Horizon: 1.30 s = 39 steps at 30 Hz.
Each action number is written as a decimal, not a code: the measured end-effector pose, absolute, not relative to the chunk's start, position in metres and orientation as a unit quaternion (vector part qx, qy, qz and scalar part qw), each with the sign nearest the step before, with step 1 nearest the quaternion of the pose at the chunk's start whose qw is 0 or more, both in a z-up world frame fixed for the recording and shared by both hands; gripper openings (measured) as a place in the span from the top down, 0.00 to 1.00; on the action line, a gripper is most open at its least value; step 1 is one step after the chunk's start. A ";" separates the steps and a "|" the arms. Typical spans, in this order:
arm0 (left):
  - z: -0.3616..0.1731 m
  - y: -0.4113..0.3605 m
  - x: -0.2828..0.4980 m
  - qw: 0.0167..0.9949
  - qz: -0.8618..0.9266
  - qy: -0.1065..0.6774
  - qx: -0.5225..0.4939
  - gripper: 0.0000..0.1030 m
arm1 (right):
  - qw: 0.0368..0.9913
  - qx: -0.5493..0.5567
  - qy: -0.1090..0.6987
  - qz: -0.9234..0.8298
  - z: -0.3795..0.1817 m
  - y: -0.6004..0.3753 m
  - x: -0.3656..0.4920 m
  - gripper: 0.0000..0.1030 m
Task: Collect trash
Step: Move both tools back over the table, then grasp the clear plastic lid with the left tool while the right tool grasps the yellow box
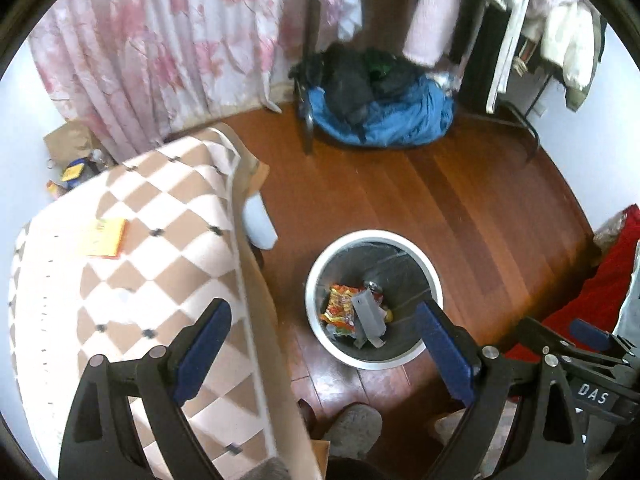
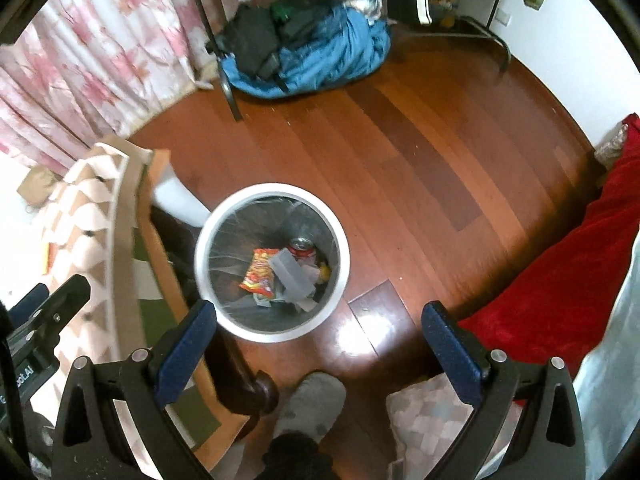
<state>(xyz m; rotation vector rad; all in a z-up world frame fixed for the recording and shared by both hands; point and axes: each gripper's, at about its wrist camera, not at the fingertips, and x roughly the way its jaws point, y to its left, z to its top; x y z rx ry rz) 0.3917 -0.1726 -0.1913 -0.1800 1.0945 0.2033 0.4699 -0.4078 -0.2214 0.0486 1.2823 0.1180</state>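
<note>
A round white-rimmed trash bin [image 1: 434, 280] [image 2: 342, 248] stands on the wooden floor beside the table. Inside lie an orange snack wrapper [image 1: 340, 308] [image 2: 260, 270], a grey flat package [image 1: 370, 314] [image 2: 290, 274] and a red can [image 2: 301, 246]. My left gripper [image 1: 324, 332] is open and empty, above the table edge and the bin. My right gripper [image 2: 320, 330] is open and empty, just above the bin's near rim. An orange-yellow packet [image 1: 106, 238] lies on the checkered tablecloth [image 1: 132, 272].
A blue bundle of clothes [image 1: 384, 112] [image 2: 316, 56] sits on the floor by a clothes rack [image 1: 528, 128]. Pink curtains [image 1: 160, 48] hang at the back left. A red blanket [image 2: 560, 288] lies at the right. My slippered foot [image 2: 308, 404] is below the bin.
</note>
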 end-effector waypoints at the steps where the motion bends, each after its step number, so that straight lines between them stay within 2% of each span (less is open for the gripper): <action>1: -0.185 -0.169 0.387 0.847 0.103 0.515 -0.084 0.08 | 0.802 0.028 0.593 0.060 -0.211 -0.406 0.465 0.00; 7: -0.148 -0.113 0.342 0.851 0.164 0.487 -0.106 0.08 | 0.812 0.034 0.569 0.125 -0.158 -0.362 0.443 0.00; 12: -0.160 -0.028 0.291 0.833 0.240 0.484 -0.122 0.08 | 0.796 -0.003 0.569 0.205 -0.146 -0.273 0.422 0.00; 15: -0.190 0.019 0.263 0.806 0.280 0.507 -0.124 0.08 | 0.781 -0.019 0.577 0.240 -0.159 -0.217 0.410 0.00; 23: -0.276 0.109 0.222 0.741 0.337 0.564 -0.141 0.08 | 0.721 -0.072 0.622 0.297 -0.241 -0.063 0.412 0.04; 34: -0.299 0.171 0.235 0.724 0.354 0.565 -0.180 0.08 | 0.635 -0.346 0.577 0.379 -0.291 0.116 0.455 0.04; 39: -0.298 0.178 0.238 0.728 0.347 0.562 -0.185 0.08 | 0.581 -0.398 0.590 0.395 -0.316 0.150 0.467 0.04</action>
